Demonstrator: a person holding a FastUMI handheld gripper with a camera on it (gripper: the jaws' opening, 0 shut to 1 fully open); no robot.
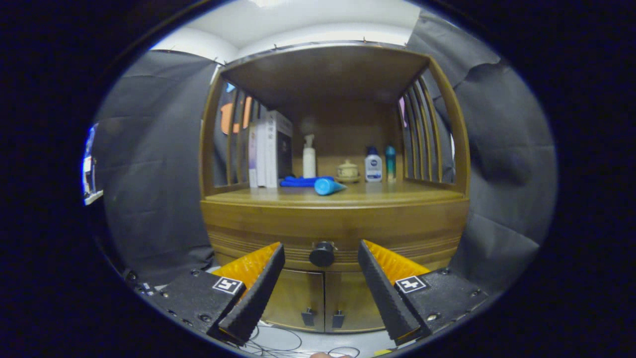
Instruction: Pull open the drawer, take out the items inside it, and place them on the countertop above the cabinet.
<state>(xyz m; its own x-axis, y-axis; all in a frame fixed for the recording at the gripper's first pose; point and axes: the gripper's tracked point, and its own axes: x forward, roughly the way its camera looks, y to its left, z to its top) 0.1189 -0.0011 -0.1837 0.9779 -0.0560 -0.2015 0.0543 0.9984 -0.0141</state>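
A wooden cabinet stands ahead, its drawer front (397, 233) closed under the countertop (298, 198). The drawer's round black knob (322, 254) sits in line with the gap between my fingers, a little beyond their tips. My gripper (321, 251) is open, its black ribbed fingers (258, 288) spread wide with nothing between them. What the drawer holds is hidden.
On the countertop stand upright books (271, 149), a white pump bottle (309, 156), a small lidded jar (347, 170), a blue-capped white bottle (373, 165) and a teal bottle (390, 161). A blue tube (328, 186) and blue cloth (298, 181) lie near the front. Two lower doors (323, 298) are shut. Cables (278, 343) lie on the floor.
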